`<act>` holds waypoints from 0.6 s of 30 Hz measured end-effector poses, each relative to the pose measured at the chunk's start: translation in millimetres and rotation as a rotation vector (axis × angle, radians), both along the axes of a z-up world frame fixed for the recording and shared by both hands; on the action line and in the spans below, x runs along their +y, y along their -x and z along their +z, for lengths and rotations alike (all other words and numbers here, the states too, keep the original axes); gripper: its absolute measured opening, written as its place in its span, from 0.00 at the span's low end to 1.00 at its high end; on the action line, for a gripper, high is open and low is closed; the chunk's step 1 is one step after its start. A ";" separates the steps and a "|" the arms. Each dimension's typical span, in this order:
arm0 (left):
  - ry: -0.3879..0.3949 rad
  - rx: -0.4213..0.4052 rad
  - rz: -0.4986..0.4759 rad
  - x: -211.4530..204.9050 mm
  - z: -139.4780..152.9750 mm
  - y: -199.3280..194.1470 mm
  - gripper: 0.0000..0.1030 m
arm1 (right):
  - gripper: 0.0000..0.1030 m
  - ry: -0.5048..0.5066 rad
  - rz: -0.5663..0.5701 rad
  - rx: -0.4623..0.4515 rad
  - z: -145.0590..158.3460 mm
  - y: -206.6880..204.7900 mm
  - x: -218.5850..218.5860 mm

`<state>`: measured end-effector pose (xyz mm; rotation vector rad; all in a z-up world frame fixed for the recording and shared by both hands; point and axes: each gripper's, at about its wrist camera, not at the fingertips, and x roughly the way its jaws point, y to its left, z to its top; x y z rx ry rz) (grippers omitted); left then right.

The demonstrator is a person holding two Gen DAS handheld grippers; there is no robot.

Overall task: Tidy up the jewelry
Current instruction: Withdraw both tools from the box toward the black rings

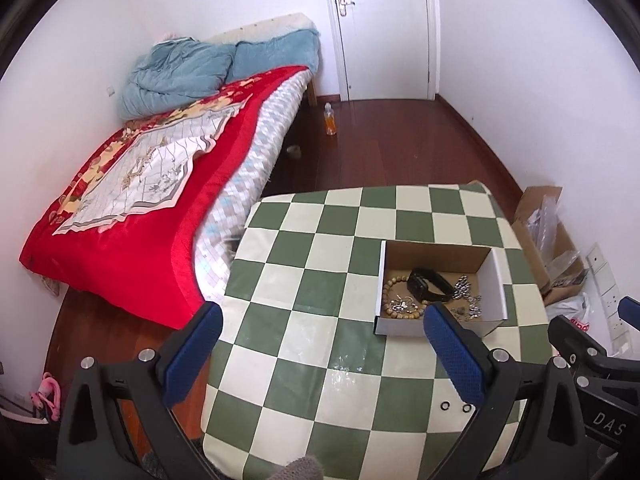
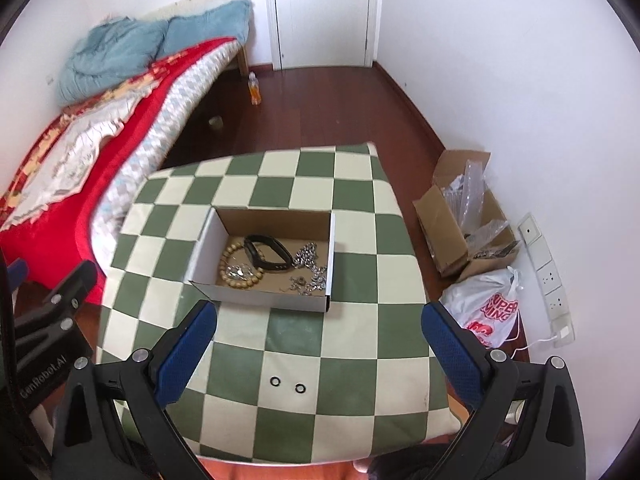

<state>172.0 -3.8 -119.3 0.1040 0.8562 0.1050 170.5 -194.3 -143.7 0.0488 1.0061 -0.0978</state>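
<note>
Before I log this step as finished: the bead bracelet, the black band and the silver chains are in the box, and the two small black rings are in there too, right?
Not quite. The bead bracelet, black band and silver chains do lie in the box, but the two small black rings lie outside it, on the checkered cloth nearer the grippers. The right wrist view shows this most clearly.

Home bedrm – bed [image 1: 160, 200] w/ red blanket [image 2: 60, 200], door [image 1: 380, 28], wood floor [image 1: 400, 148].

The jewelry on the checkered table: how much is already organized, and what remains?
Done: the bead bracelet, black watch and silver chain lie in the cardboard box. In hand: nothing; both tongs are open. Left: two small black rings on the table.
</note>
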 end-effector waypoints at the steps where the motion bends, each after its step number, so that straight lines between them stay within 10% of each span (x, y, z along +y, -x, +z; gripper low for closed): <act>1: 0.003 -0.010 0.003 0.6 3.9 5.0 1.00 | 1.00 0.001 0.000 -0.013 4.8 4.6 0.8; 10: 0.013 -0.076 0.060 6.7 16.7 34.0 1.00 | 1.00 -0.030 -0.017 -0.033 11.7 32.1 -1.3; 18: -0.047 0.067 0.034 -1.3 -47.4 25.4 1.00 | 0.95 -0.089 -0.071 0.108 -66.1 40.3 -23.9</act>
